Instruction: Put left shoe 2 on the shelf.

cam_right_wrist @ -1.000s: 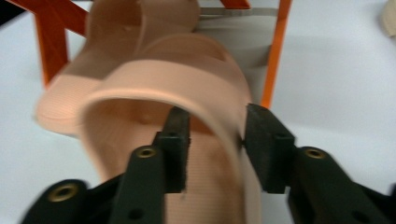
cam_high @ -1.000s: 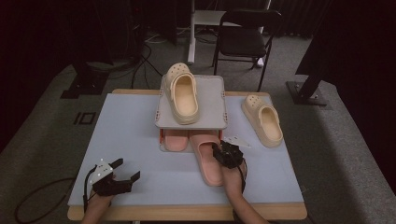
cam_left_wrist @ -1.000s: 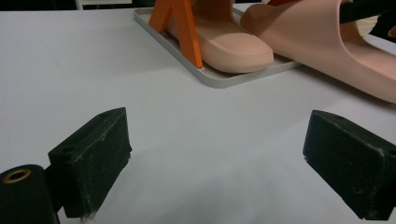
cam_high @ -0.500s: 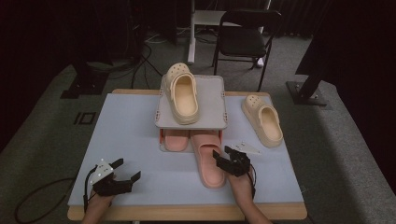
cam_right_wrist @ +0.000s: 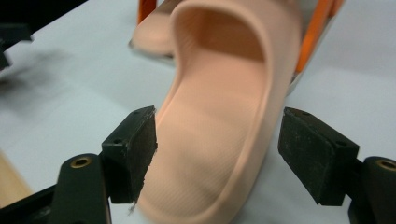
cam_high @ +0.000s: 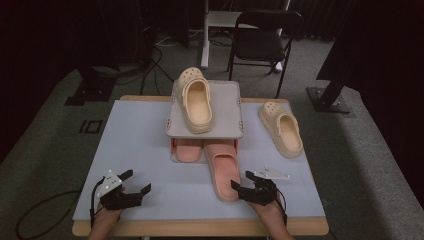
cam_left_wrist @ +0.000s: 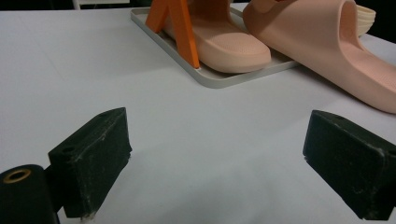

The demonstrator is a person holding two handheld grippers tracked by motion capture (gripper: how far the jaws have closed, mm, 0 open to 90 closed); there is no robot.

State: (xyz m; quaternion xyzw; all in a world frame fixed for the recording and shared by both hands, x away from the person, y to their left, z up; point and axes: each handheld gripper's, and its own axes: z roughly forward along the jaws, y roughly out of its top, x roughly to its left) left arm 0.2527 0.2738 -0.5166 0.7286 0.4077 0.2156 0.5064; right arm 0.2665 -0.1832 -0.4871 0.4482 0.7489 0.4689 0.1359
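Sliding back toward the worktop's near edge, the right tongs point(cam_high: 248, 187) have just been opening off the pink slide's point(cam_high: 221, 167) heel, apparently releasing it, while the left tongs point(cam_high: 134, 182) sit released.

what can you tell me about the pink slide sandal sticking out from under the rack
The pink slide sandal looks like soft, matte moulded foam, with a ribbed footbed, a raised rim and a broad closed strap over the front. It lies flat, sole down, on the light blue table, toe end under the grey shelf, heel toward the person. The right gripper sits at the heel; its jaws have just been opening and stand either side of it, not pressing.
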